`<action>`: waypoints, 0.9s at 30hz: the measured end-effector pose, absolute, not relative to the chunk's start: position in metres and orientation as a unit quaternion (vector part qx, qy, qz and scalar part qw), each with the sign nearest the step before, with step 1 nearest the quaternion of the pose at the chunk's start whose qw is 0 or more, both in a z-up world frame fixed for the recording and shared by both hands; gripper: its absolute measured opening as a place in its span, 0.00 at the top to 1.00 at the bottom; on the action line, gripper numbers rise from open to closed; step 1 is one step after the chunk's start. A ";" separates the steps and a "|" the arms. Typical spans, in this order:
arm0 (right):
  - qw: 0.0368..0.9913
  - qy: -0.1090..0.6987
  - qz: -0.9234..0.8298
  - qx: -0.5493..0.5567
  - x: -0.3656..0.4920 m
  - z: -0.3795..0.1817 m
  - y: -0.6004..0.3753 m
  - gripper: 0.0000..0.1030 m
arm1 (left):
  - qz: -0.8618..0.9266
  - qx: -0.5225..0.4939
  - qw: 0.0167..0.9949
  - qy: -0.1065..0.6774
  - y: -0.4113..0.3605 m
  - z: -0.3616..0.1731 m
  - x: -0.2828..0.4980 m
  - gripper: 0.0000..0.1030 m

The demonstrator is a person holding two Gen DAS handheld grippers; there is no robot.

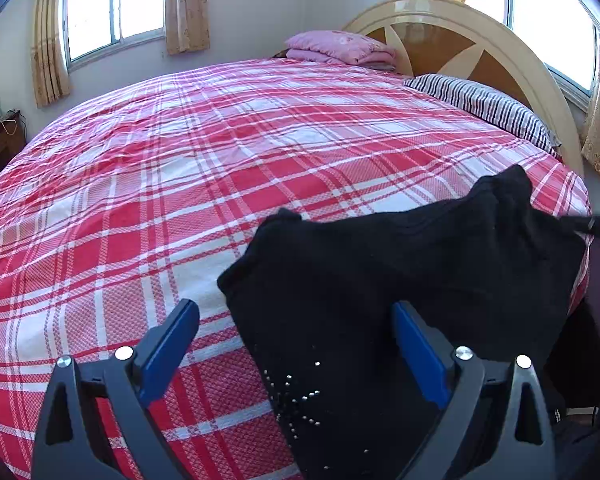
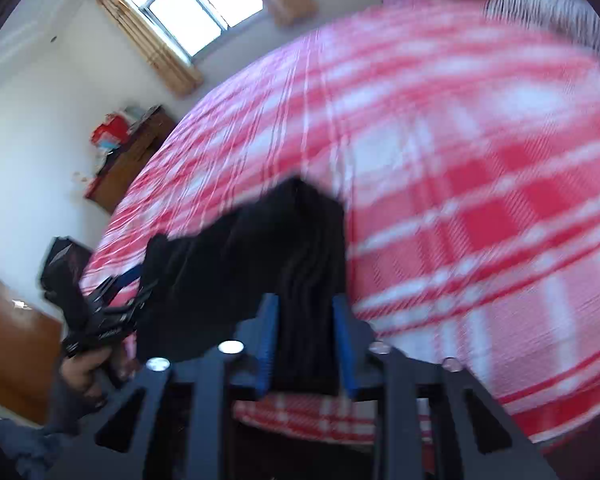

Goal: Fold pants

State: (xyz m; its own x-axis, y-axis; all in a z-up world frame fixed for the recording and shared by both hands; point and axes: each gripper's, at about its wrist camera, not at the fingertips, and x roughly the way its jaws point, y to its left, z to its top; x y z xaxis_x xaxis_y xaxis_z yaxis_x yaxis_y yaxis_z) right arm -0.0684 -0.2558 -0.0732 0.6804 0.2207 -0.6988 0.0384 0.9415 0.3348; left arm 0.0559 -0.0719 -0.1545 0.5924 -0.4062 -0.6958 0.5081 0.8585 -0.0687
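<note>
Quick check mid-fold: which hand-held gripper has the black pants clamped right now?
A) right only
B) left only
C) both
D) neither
A: the right hand-held gripper has its blue pads pinching the black pants, while the left hand-held gripper stands wide open over them.

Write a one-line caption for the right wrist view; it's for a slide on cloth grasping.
Right gripper pinches bunched black pants above a red plaid bedspread, motion-blurred.

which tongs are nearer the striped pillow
Right. The right tongs grip the black pants at the bed's edge below the striped pillow. The left tongs, open, sit farther down over the studded part.
</note>
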 end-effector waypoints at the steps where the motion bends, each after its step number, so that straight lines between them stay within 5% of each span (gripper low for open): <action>1: 0.912 0.379 0.050 0.148 -0.072 -0.064 -0.251 0.61 | -0.256 0.064 0.890 0.371 -0.071 -0.154 0.057 0.04; 5: 0.916 0.353 0.128 0.139 -0.060 -0.043 -0.221 0.50 | -0.253 0.058 0.891 0.373 -0.070 -0.155 0.058 0.03; 16: 0.878 0.419 0.135 0.187 -0.011 -0.107 -0.222 0.50 | -0.251 0.054 0.889 0.379 -0.069 -0.160 0.060 0.00; 27: 0.880 0.407 0.141 0.202 -0.020 -0.098 -0.233 0.50 | -0.255 0.042 0.883 0.393 -0.066 -0.165 0.061 0.00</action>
State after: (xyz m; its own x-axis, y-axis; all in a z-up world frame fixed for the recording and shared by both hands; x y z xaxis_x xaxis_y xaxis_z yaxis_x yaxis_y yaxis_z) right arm -0.0199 -0.2335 -0.0976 0.6295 0.4114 -0.6591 -0.0835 0.8792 0.4690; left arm 0.0614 -0.0655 -0.1655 0.5615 -0.4163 -0.7151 0.4829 0.8667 -0.1253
